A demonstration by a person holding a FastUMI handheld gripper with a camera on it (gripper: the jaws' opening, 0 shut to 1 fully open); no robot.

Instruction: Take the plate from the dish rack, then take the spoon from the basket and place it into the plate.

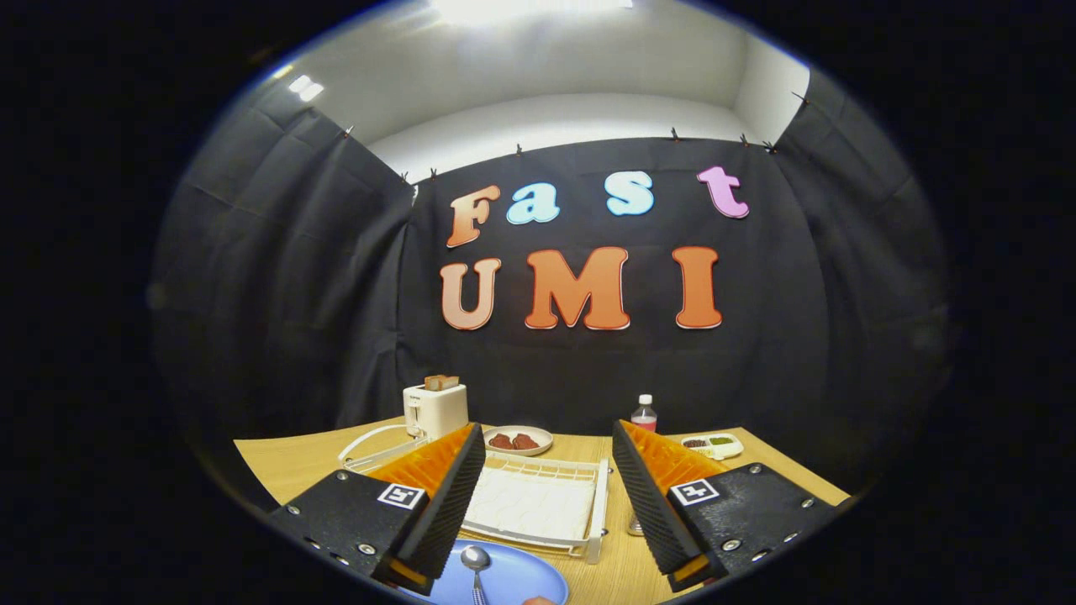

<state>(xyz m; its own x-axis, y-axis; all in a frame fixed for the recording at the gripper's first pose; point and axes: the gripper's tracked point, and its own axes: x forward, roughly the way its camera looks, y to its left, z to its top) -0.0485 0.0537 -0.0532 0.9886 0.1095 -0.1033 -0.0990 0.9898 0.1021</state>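
A blue plate [513, 578] lies on the wooden table [286, 470] close below me, between and under the fingers. A metal spoon [476, 561] rests in the plate, bowl pointing away from me. My gripper [548, 454] is raised above the plate and stands open, with nothing between its fingers. Just beyond the plate sits a white wire dish rack [538, 504] with a white mat inside. A fingertip of a person [538, 600] shows at the plate's near rim.
A white toaster [435, 409] with toast in it stands at the back left, with a white wire basket [374, 449] beside it. A small plate of brown food [518, 440], a bottle [644, 413] and a white tray with two fillings [713, 444] sit along the back.
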